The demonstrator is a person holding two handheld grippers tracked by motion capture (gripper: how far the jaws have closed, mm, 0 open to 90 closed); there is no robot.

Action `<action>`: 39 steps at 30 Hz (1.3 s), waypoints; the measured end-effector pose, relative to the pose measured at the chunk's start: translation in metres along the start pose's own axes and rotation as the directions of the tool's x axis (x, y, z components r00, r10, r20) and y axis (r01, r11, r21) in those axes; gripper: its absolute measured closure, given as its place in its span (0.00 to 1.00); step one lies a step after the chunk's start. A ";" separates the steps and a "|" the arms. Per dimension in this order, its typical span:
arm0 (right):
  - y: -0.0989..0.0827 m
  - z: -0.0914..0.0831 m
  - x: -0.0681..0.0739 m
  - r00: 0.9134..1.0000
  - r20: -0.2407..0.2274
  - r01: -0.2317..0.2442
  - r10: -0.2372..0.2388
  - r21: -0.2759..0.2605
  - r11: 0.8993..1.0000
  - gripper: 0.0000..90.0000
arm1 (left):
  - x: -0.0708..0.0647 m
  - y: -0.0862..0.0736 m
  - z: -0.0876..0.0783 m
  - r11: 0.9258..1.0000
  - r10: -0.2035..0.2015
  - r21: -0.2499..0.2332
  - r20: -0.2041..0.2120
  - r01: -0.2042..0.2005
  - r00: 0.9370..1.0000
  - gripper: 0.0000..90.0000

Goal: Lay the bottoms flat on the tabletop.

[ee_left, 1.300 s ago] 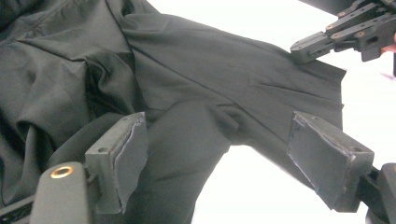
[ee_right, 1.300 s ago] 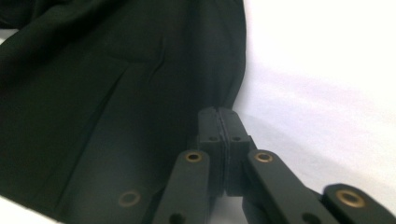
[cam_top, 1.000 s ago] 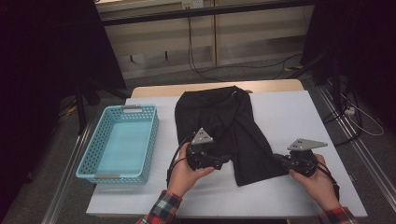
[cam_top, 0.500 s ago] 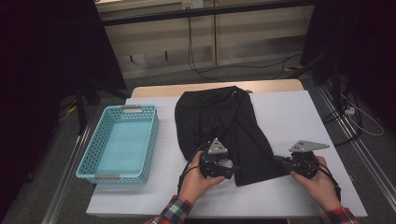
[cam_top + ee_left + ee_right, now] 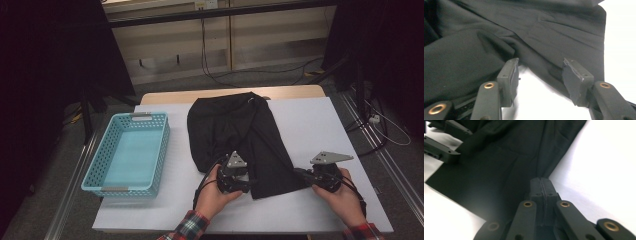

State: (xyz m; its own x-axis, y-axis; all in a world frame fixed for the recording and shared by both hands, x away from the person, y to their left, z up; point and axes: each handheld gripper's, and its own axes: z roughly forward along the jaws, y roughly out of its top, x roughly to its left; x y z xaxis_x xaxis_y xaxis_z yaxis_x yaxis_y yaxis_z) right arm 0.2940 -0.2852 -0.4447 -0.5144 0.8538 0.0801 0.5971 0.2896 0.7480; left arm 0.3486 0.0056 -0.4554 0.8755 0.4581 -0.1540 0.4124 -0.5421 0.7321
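A black, soft fabric garment (image 5: 240,140) lies spread on the white counter (image 5: 310,125), its far end near the counter's back edge and its near hem close to my two hands. To its left, apart from it, stands an empty light blue perforated plastic basket (image 5: 105,172).

My left hand (image 5: 212,197) comes in from the bottom of the high view, the checked sleeve (image 5: 187,227) showing at the wrist, fingers wrapped round the tool's body from below. It holds my left claw (image 5: 239,176) low at the garment's near-left hem, pointing away from me. In the left gripper view this claw (image 5: 540,72) stands about half open — its jaws have just been closing — and the edge of the cloth (image 5: 541,42) runs across between the two pads (image 5: 574,77) with a wedge of bare counter below it. The right pad's tip sits at the fabric, the left one lies beside a fold; the pads do not pinch the cloth.

My right hand (image 5: 340,192) rests on the counter at the garment's near-right corner, turned inward so that my right claw (image 5: 302,175) points left toward the cloth. In the right gripper view its jaws are pressed together — the claw (image 5: 541,186) is clamped on a gathered corner of the garment (image 5: 506,157), which fans out from the tips.
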 end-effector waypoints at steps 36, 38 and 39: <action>-0.011 -0.001 0.002 0.999 0.050 -0.021 0.018 0.053 0.998 0.94 | 0.004 0.004 -0.019 0.993 -0.096 0.079 0.070 0.091 0.993 0.98; -0.011 -0.002 0.005 1.000 0.024 -0.015 0.014 0.062 0.998 1.00 | 0.003 0.003 -0.022 0.993 -0.088 0.083 0.067 0.082 0.994 0.98; -0.011 -0.003 0.008 1.000 0.011 -0.016 0.016 0.067 0.998 1.00 | 0.003 0.003 -0.022 0.993 -0.088 0.083 0.067 0.082 0.994 0.98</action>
State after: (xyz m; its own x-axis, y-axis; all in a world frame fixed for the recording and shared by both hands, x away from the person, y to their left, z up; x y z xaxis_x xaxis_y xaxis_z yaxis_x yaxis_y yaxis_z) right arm 0.2819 -0.2832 -0.4504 -0.4983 0.8628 0.0848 0.6455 0.3039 0.7007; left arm 0.3473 0.0208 -0.4394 0.8508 0.4559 -0.2615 0.5024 -0.5593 0.6594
